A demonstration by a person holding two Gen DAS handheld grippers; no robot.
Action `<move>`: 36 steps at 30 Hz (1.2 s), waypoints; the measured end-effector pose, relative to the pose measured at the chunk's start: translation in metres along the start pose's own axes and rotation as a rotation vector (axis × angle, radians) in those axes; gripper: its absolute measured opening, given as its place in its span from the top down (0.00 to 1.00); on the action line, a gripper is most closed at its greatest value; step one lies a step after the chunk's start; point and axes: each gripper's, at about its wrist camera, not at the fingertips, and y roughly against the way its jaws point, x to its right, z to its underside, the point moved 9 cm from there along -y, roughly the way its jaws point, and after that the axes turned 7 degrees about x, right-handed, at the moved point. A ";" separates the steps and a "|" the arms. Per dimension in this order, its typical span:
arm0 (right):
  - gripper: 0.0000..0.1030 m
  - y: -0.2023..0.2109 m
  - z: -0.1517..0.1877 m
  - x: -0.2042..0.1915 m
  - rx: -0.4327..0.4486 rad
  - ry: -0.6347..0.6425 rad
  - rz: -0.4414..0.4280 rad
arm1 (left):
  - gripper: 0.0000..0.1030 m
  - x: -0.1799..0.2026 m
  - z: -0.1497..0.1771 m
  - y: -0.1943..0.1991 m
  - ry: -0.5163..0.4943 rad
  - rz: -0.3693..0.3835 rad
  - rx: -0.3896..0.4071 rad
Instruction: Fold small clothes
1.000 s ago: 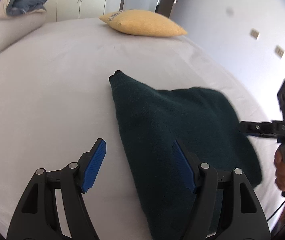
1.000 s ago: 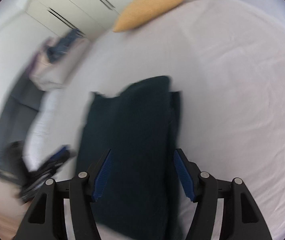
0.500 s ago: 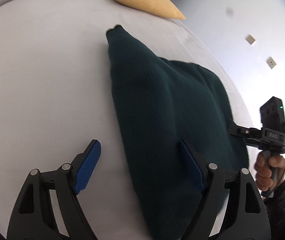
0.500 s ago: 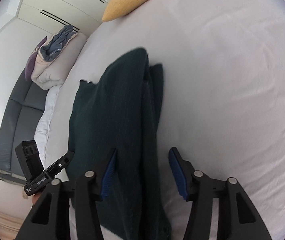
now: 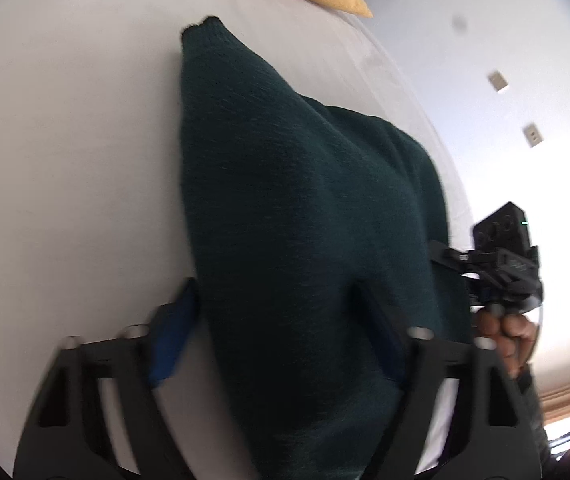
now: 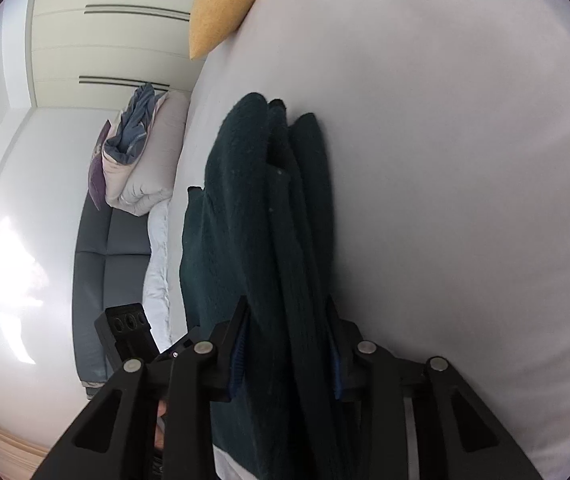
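A bedroom: a wide white bed sheet [image 5: 65, 160], smooth and matte, fills both views, with a mustard-yellow pillow [image 6: 221, 0] far ahead of both tongs and pale wardrobe doors [image 6: 113, 40] beyond. A dark green knitted garment [image 5: 285, 220], thick and fuzzy like a small sweater, lies on the sheet, already doubled lengthwise into a long narrow shape with several layers stacked. The right gripper [image 6: 287, 350] is clamped on the near edge of those bunched layers. The left gripper [image 5: 281, 328] straddles the garment's near end, blue-padded jaws apart with fabric between them, not yet pinched. The fold looks partly done; a final crosswise fold, near end toward the far tip, likely remains. A heap of bedding [image 6: 141, 156] rests off to the right gripper's left.
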 end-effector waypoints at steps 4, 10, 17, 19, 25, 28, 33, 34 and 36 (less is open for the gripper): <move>0.71 -0.004 -0.001 -0.007 -0.011 0.074 0.064 | 0.46 0.005 0.005 0.005 -0.006 -0.022 -0.008; 0.75 -0.001 0.004 -0.015 0.021 0.256 0.275 | 0.59 0.010 0.002 0.011 -0.033 -0.088 0.006; 0.76 0.007 0.019 -0.047 0.083 0.542 0.573 | 0.65 0.032 -0.006 0.021 -0.099 -0.193 0.023; 0.77 0.013 0.027 -0.061 0.100 0.583 0.586 | 0.65 0.039 -0.002 0.035 -0.132 -0.218 0.036; 0.77 0.034 0.075 -0.107 0.115 0.649 0.538 | 0.65 0.054 0.021 0.101 -0.217 -0.290 0.094; 0.77 0.040 0.112 -0.119 0.095 0.642 0.485 | 0.65 0.053 0.047 0.130 -0.253 -0.337 0.101; 0.77 0.024 0.170 -0.118 0.042 0.604 0.432 | 0.64 0.030 0.092 0.158 -0.252 -0.397 0.099; 0.77 0.020 0.182 -0.115 0.031 0.599 0.431 | 0.63 0.024 0.101 0.158 -0.245 -0.410 0.092; 0.77 0.014 0.197 -0.107 0.018 0.595 0.437 | 0.62 0.010 0.115 0.152 -0.234 -0.427 0.075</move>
